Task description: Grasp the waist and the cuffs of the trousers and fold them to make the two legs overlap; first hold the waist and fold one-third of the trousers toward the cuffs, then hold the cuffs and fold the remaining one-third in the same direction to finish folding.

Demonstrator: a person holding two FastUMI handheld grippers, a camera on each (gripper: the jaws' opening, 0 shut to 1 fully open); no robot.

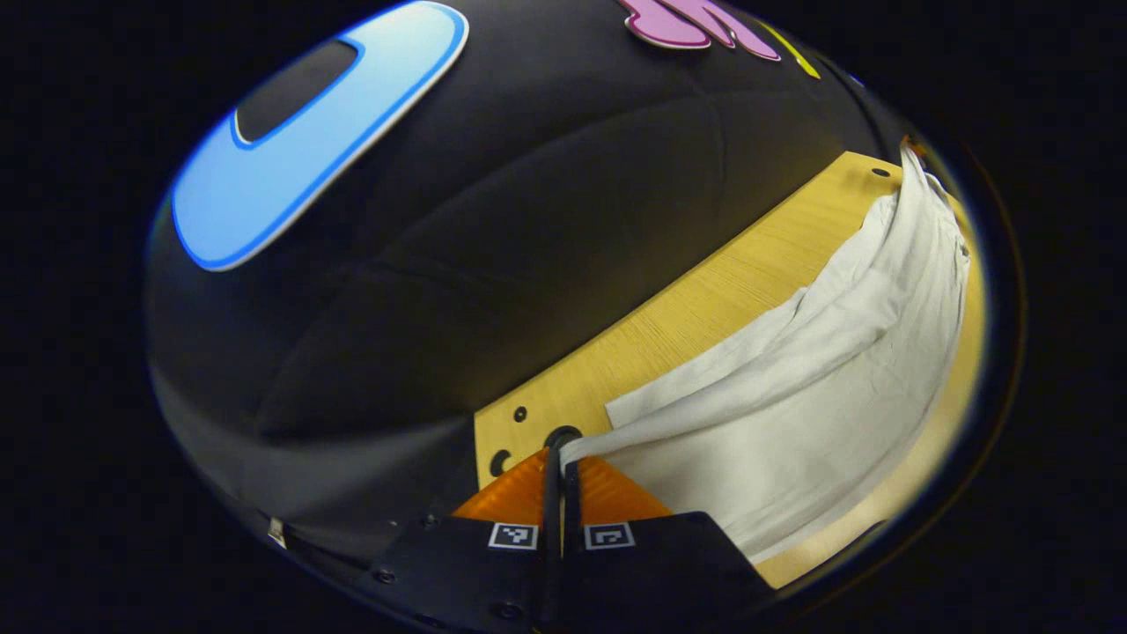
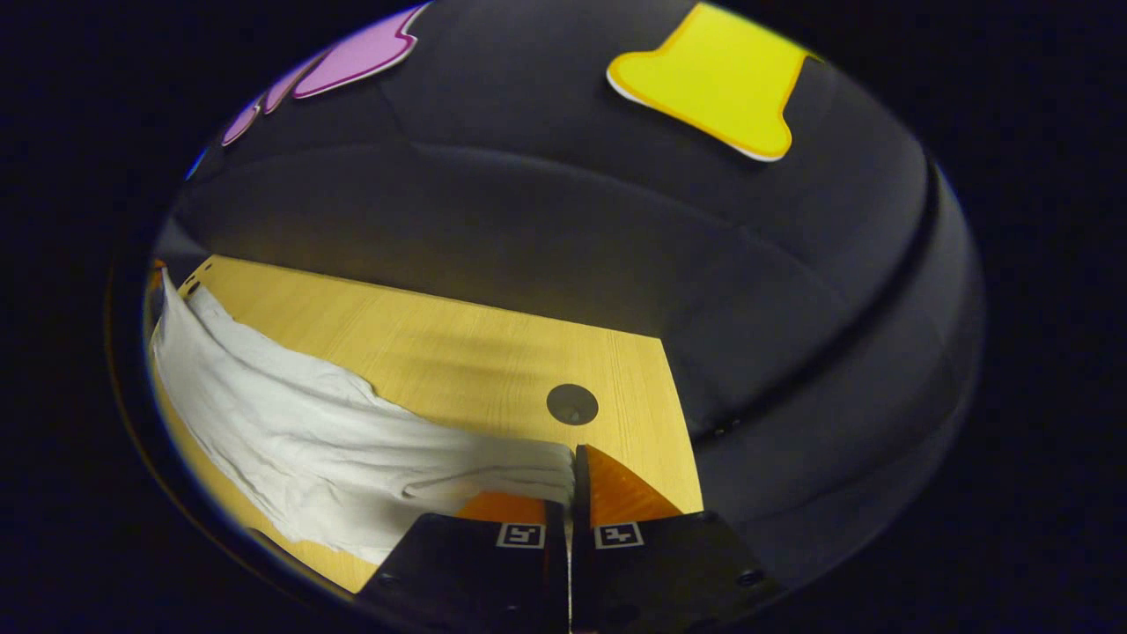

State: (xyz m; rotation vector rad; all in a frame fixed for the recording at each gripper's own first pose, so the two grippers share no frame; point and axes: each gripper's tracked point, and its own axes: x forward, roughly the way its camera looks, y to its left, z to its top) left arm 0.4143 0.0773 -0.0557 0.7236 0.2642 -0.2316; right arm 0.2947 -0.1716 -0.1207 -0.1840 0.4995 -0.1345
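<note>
Soft white cloth, matt and creased, that's the trousers (image 1: pixel 819 370), with fine wrinkles running along the fabric. Under them, the table (image 2: pixel 440 343) looks like pale wood with a smooth, straight-grained surface, lightly sheened. Behind, the booth wall (image 2: pixel 572 229) is matt black cloth.

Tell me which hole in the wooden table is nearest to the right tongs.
The large round hole, just beyond the tips of the right tongs; the small holes lie at the far corner, past the white trousers.
</note>
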